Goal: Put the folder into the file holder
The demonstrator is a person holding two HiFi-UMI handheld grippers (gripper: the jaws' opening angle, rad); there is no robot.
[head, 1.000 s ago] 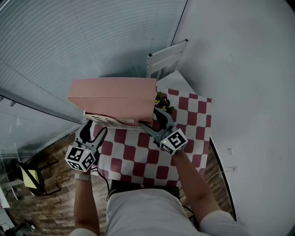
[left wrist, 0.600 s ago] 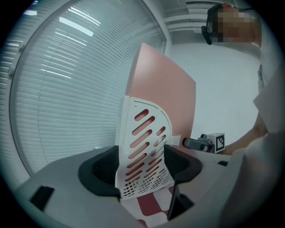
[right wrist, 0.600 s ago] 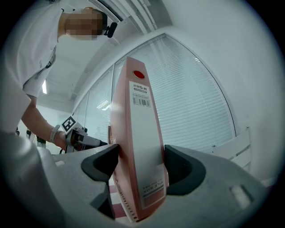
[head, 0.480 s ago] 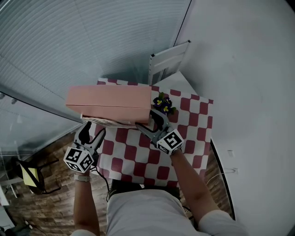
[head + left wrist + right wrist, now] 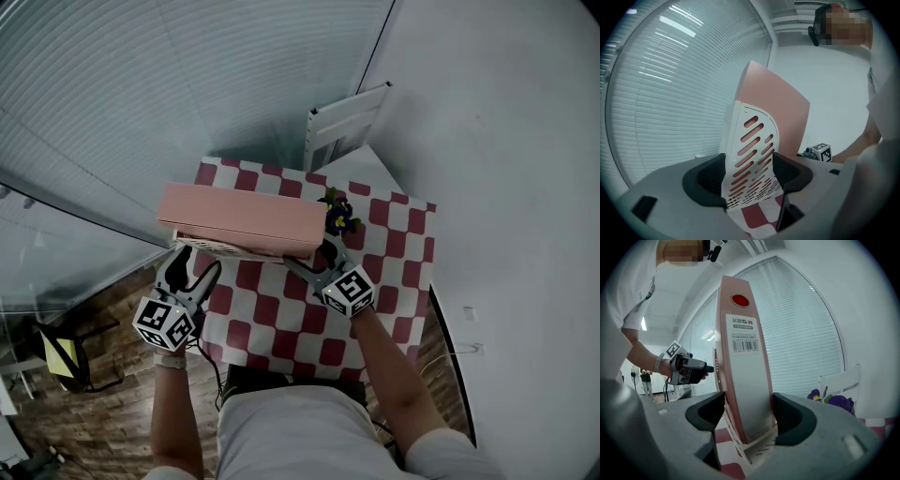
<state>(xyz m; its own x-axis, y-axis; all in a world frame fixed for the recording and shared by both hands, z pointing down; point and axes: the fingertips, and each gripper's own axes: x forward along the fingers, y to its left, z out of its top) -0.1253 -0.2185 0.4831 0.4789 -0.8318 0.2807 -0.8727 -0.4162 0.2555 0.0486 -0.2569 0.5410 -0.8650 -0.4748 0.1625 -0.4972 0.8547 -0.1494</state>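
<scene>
Grips the end wall of the white perforated file holder (image 5: 750, 140) with the left gripper (image 5: 749, 174), pads pressed on both faces, jaws wide; probably braces it against tipping or sliding. Pinches the pink folder (image 5: 743, 366) by its labelled spine with the right gripper (image 5: 748, 416), jaws equally wide and filled by the spine, folder upright on its long edge for a straight drop. Keeps the folder's bottom edge inside the holder, most of it above the rim; looks mid-insertion, not yet seated. Seems to rest the holder on the red-and-white checked tablecloth (image 5: 394, 234), at its left side, purple flowers (image 5: 339, 216) just beside the right gripper. Shows blinds (image 5: 131, 84) behind, white wall (image 5: 506, 141) to the right, white slatted frame (image 5: 345, 122) beyond the table, wood floor (image 5: 103, 403) lower left.
</scene>
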